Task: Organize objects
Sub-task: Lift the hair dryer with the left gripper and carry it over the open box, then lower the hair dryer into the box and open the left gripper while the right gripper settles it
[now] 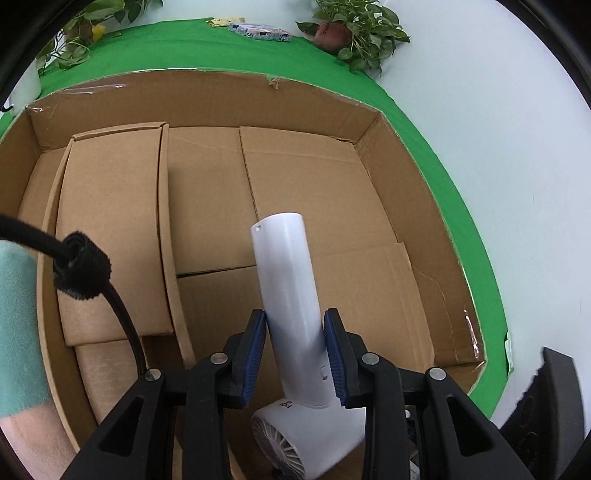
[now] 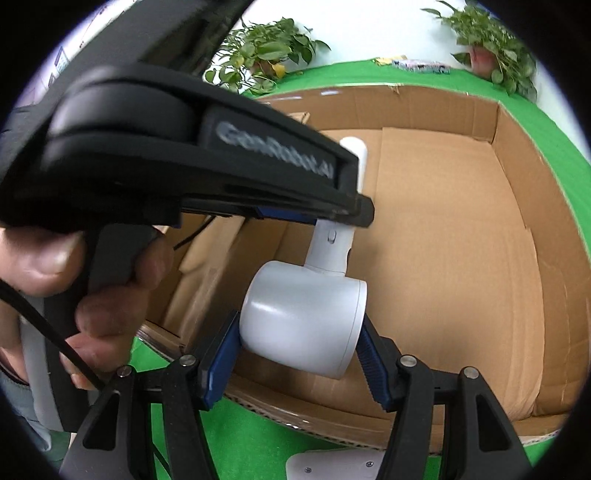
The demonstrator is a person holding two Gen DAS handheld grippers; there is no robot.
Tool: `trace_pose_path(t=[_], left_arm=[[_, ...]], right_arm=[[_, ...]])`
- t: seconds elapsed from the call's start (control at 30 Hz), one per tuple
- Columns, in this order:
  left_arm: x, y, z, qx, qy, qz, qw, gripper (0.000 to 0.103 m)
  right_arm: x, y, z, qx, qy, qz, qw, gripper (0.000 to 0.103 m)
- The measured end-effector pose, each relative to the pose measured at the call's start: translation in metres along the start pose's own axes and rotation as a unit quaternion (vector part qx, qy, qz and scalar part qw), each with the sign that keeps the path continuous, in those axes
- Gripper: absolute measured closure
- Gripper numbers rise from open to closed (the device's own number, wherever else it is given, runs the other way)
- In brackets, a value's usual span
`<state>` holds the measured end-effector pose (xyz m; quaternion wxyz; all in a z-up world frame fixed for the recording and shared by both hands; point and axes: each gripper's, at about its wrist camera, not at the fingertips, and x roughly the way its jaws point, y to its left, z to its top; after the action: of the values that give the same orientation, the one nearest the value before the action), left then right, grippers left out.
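A green-covered table (image 1: 424, 122) holds a large open cardboard box (image 1: 406, 177), two potted plants (image 1: 354, 26) and a patterned packet (image 1: 258, 31).

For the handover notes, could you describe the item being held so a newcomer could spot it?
Look above the large open cardboard box on the green cloth. Both grippers hold a white hair dryer there, the only smooth white thing among brown cardboard.

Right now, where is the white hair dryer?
The hair dryer hangs over the open cardboard box, handle in the left claw, barrel in the right claw.
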<state>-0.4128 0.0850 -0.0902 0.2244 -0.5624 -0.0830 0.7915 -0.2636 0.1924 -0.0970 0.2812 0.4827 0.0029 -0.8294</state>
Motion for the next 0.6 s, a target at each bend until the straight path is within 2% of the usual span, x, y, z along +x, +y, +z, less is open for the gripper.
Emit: trace_pose_path(t=[0.2,0.33,0.4,0.47,0.6], left_arm=[[0.0,0.002,0.002,-0.009,0.006,0.003,0.9999,0.074],[-0.014,0.008,-0.002,-0.024,-0.009,-0.003,0.9997,0.074],[-0.031,0.012,-0.004,-0.037,-0.025,-0.017,0.9989,0.074],[-0.057,0.011,-0.007,-0.033,-0.057,-0.025,0.9975,0.074],[-0.095,0.002,-0.021,0.005,-0.102,-0.001,0.9948,0.074]], right_arm=[[-0.001,-0.001,-0.001,0.005,0.008,0.015,1.0,0.043],[-0.01,-0.004,-0.004,0.008,0.008,0.027,1.0,0.043],[-0.018,-0.01,-0.005,0.021,-0.002,0.032,0.999,0.043],[-0.025,-0.018,-0.005,0.038,-0.012,0.04,0.998,0.043],[-0.024,-0.031,0.006,0.063,-0.011,0.047,0.997,0.043]])
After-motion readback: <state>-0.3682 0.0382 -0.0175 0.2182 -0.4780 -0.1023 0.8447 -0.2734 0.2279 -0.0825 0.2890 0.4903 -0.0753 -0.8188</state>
